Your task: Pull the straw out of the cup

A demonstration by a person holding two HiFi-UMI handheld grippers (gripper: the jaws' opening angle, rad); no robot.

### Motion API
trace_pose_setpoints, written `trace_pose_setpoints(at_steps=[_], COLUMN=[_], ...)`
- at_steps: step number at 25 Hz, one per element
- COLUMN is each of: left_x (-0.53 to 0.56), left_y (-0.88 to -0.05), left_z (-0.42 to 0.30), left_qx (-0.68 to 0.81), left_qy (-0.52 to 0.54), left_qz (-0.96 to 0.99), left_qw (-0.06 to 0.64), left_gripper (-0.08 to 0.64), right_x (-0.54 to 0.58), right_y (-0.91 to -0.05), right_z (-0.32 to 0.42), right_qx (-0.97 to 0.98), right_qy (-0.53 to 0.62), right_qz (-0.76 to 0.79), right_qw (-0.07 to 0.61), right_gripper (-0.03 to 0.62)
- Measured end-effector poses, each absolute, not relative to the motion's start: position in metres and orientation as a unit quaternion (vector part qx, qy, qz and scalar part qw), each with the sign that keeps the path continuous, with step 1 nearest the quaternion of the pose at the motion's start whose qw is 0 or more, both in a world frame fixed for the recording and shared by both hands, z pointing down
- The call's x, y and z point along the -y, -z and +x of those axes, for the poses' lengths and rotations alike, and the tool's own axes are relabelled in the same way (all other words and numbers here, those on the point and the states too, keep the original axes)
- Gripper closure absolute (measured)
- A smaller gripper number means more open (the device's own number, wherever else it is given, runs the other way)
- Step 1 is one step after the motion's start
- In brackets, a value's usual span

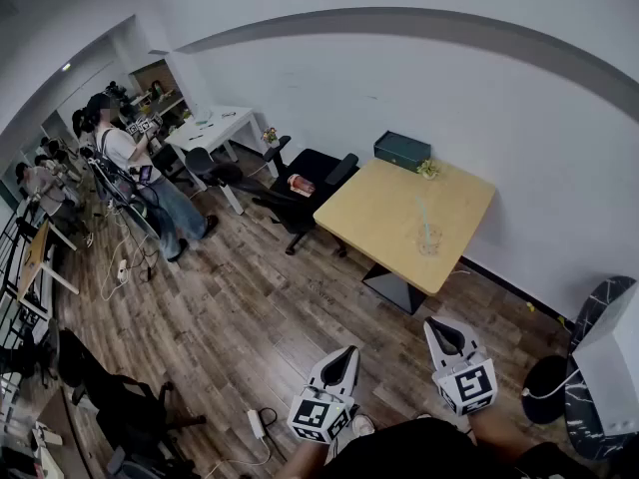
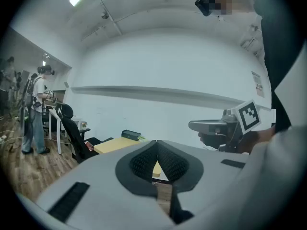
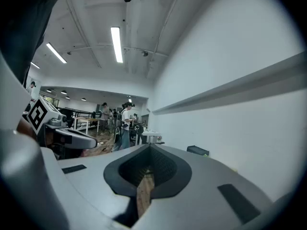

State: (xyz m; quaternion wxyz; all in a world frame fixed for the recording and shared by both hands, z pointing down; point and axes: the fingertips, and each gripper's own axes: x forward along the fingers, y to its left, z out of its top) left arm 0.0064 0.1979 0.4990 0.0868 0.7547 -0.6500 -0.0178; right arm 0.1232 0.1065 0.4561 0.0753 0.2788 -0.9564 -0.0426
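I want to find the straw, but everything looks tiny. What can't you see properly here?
- Head view: the cup and straw are far off, see-through and too small; how deep the straw sits cannot be told.
- Left gripper view: the shut left gripper covers most of the table; the cup is hidden.
- Right gripper view: the shut right gripper hides the table and cup.

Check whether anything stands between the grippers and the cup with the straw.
Nothing visible does. Only open wooden floor lies between the left gripper, the right gripper and the table. The cup with its straw stands toward the table's near corner.
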Motion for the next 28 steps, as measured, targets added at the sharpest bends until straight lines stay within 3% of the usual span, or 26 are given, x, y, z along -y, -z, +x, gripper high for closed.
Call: trace_pose_setpoints(at_steps=[19,21,28], left_x=[-0.204,-0.207,-0.219], left_y=[-0.494,-0.494,-0.495], left_z=[0.015,0.010,-0.011], left_qx=[0.654,0.654,0.655], left_qy=[0.001,0.002,0.003], left_qz=[0.752,0.752,0.751], left_qw=[0.079,0.079,0.080], left_gripper=[0.541,0.541,0.541], right_x=[-0.129,-0.132,-0.134], right_y=[-0.447,-0.449,-0.446], right_z=[0.134,0.129,0.108], right_qx=[0.962,0.962,0.957], right_qy=[0.033,0.026,0.033], right_qz=[0.266,0.268,0.286], right_qw=[0.042,0.037,0.030], right_gripper=[0.571,0.516,0.237])
